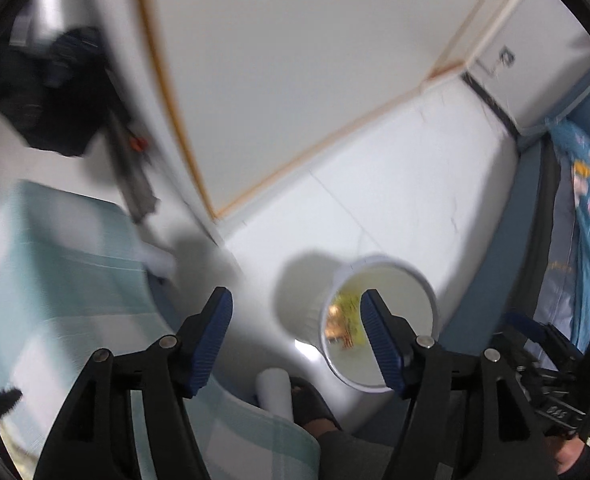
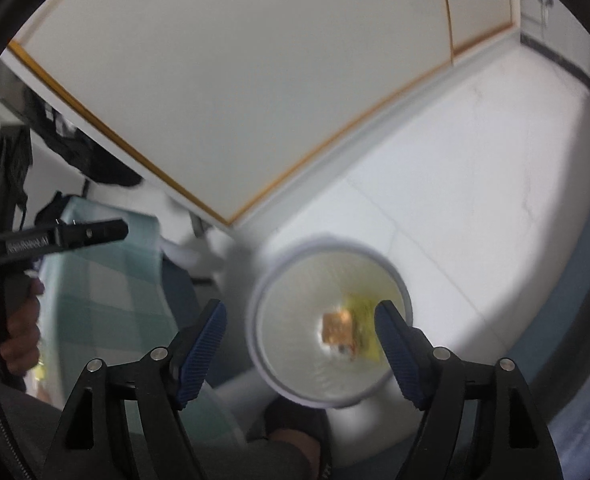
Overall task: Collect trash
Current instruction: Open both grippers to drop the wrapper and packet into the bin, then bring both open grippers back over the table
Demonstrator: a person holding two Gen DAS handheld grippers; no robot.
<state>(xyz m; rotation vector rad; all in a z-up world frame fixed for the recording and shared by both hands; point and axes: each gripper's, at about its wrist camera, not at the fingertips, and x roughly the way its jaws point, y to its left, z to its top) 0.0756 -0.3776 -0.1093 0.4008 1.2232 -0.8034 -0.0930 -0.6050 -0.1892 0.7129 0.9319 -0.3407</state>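
A white round trash bin (image 2: 329, 324) stands upright on the pale floor, its mouth open. At its bottom lie a yellow wrapper (image 2: 365, 334) and, touching it at its 9 o'clock side, a small orange-brown piece (image 2: 337, 326). Both are blurred.

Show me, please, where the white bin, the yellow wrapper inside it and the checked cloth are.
white bin (image 2: 257, 312): right wrist view, left part of its rim.
yellow wrapper (image 2: 362, 312): right wrist view, its flat upper part, at the bin's bottom.
checked cloth (image 1: 55, 248): left wrist view, middle of its top surface.
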